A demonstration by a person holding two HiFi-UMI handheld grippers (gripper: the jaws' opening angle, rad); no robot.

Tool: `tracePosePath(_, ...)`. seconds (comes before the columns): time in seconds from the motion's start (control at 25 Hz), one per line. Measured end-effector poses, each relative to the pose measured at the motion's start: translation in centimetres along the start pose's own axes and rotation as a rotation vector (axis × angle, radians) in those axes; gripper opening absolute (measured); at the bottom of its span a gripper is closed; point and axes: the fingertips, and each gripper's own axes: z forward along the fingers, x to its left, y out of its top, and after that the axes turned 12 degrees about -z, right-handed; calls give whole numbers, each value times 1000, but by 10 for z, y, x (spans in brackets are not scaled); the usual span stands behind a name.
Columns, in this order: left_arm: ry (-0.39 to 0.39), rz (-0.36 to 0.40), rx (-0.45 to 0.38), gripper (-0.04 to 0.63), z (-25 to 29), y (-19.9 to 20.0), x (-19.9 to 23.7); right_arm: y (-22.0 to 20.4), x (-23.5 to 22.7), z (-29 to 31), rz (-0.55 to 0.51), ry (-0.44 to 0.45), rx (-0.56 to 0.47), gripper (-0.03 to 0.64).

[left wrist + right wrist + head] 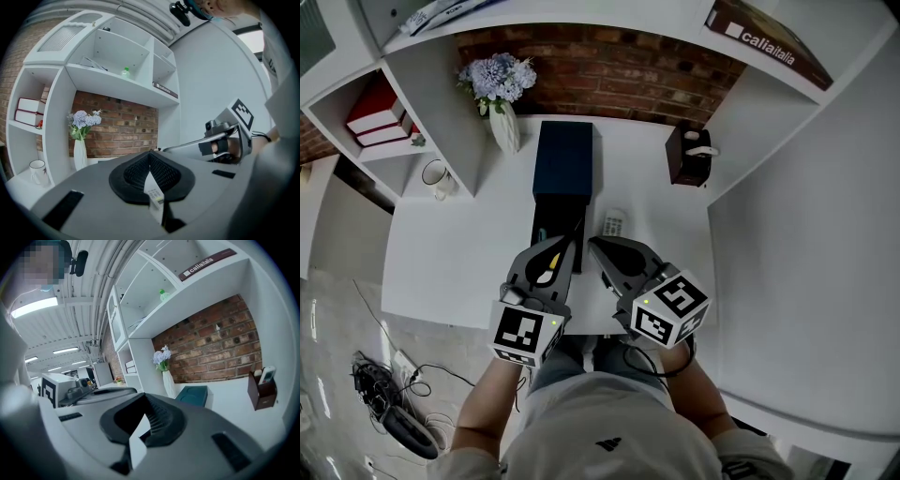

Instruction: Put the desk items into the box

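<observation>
White and small, a keypad-like item (613, 225) lies on the desk (459, 253) just beside the front right of the dark blue box (563, 159) at the back centre. The left gripper (565, 251) and right gripper (602, 251) hover side by side near the front edge, jaws pressed together on nothing, so a fresh pick seems due. Next, the right gripper would need to open and reach forward over that item.

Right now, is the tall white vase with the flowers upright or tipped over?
Upright. The tall white ceramic vase stands on its base on the white desk, with pale blue flowers rising from its mouth.
</observation>
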Motion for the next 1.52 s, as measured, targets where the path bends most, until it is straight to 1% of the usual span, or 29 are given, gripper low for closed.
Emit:
tracePosePath(0.24, 35, 21, 13, 11, -3, -5, 4, 0, 1, 3, -2, 26, 0, 9)
tracePosePath(0.44, 33, -5, -6, 11, -6, -2, 3, -2, 3, 7, -1, 49, 5, 9)
tracePosePath(0.84, 72, -19, -12, 11, -8, -7, 5, -9, 0, 9, 14, 69, 11, 9)
tracePosePath(1.12, 95, -27, -15, 11, -7, -11, -2, -16, -7, 2, 2, 70, 28, 9)
tracePosePath(1.52, 136, -29, -31, 11, 4, -19, -20, -21, -27, -11, 7, 109, 32, 9)
